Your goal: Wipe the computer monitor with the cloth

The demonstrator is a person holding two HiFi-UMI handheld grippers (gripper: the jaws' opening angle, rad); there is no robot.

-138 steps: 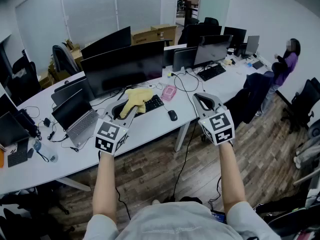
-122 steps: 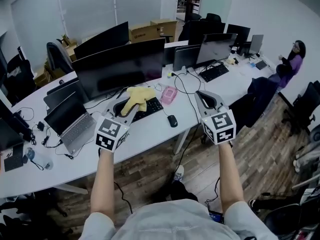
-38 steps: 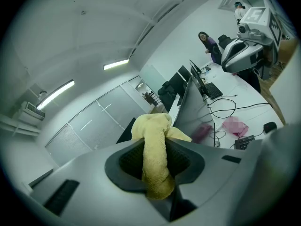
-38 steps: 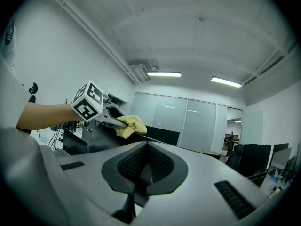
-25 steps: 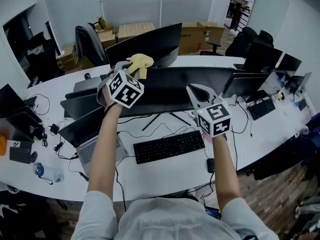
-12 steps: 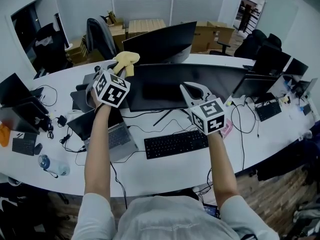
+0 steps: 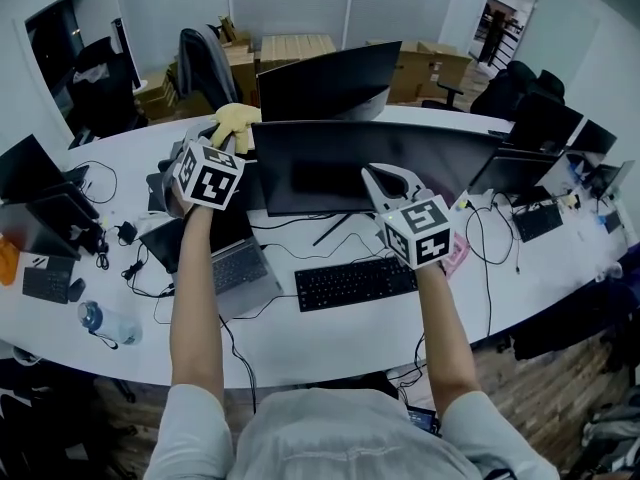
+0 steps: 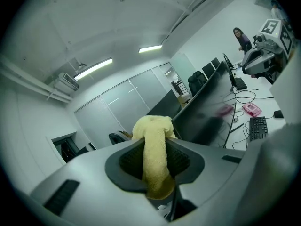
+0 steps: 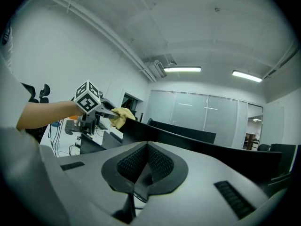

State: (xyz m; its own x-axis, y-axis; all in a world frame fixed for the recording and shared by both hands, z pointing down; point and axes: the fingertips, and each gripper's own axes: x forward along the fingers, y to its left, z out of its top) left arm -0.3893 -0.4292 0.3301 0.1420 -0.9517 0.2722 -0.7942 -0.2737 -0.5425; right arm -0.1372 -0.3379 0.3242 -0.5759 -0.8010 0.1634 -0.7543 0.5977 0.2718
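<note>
The wide black monitor [image 7: 372, 163] stands on the white desk [image 7: 330, 343] in front of me. A yellow cloth [image 7: 236, 123] is pinched in my left gripper [image 7: 222, 134], which is held at the screen's top left corner. From the left gripper view the cloth [image 8: 153, 126] hangs between the jaws of that gripper [image 8: 154, 149], with the monitor [image 8: 207, 108] just to its right. My right gripper [image 7: 383, 181] hovers in front of the screen's middle, jaws shut on nothing. The right gripper view shows its closed jaws [image 9: 146, 146], and the cloth [image 9: 120, 117] touching the monitor's edge [image 9: 188, 142].
A keyboard [image 7: 355, 283] and loose cables lie below the monitor, and an open laptop [image 7: 215, 258] sits to the left. A second monitor [image 7: 330, 68] stands behind, a pink object [image 7: 458, 256] lies at the right, and a water bottle [image 7: 105, 323] lies at the left. A person [image 8: 243, 37] stands far off.
The left gripper has carried the cloth up from over the keyboard to the monitor's top left corner, drifting slightly left in the last half second. The right gripper stays in front of the screen.
</note>
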